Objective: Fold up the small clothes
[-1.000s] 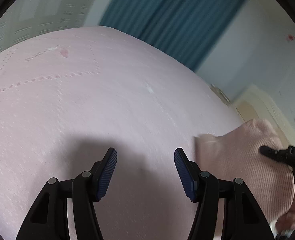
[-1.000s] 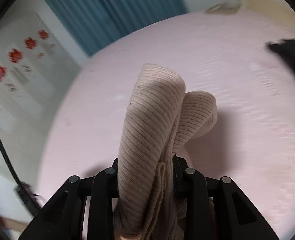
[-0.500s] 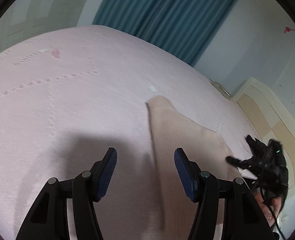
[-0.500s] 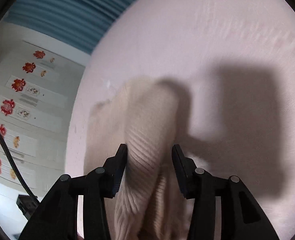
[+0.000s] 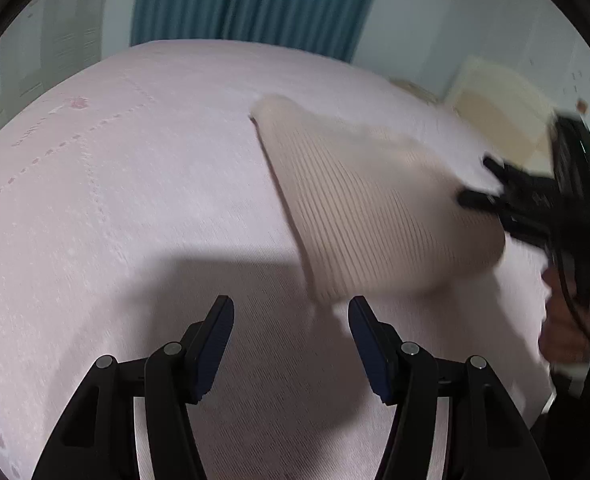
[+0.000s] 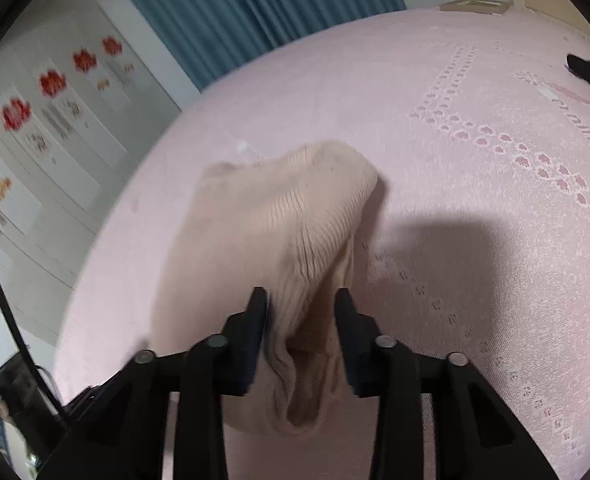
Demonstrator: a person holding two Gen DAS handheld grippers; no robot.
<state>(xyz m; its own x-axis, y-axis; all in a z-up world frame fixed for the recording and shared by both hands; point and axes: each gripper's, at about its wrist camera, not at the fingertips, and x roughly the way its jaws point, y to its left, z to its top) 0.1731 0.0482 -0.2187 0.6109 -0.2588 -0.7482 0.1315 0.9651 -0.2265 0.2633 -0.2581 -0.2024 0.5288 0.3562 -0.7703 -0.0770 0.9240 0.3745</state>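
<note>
A beige ribbed knit garment (image 5: 367,208) lies spread on the pink bedspread (image 5: 135,200), its far end flat and its near right end lifted. My right gripper (image 6: 301,308) is shut on the bunched near edge of the garment (image 6: 287,232). It also shows in the left wrist view (image 5: 491,196) at the right, on the garment's lifted end. My left gripper (image 5: 291,316) is open and empty, low over the bedspread, just short of the garment's near left corner.
The pink bedspread (image 6: 495,184) has a dotted paw pattern and lettering on the right. A teal curtain (image 5: 251,0) hangs behind the bed. A wardrobe with red flower stickers (image 6: 35,112) stands to the left. A cream headboard (image 5: 495,104) is at the far right.
The right gripper has pulled the garment back and spread it longer across the bed. The garment now lies closer to my left gripper, which stays open.
</note>
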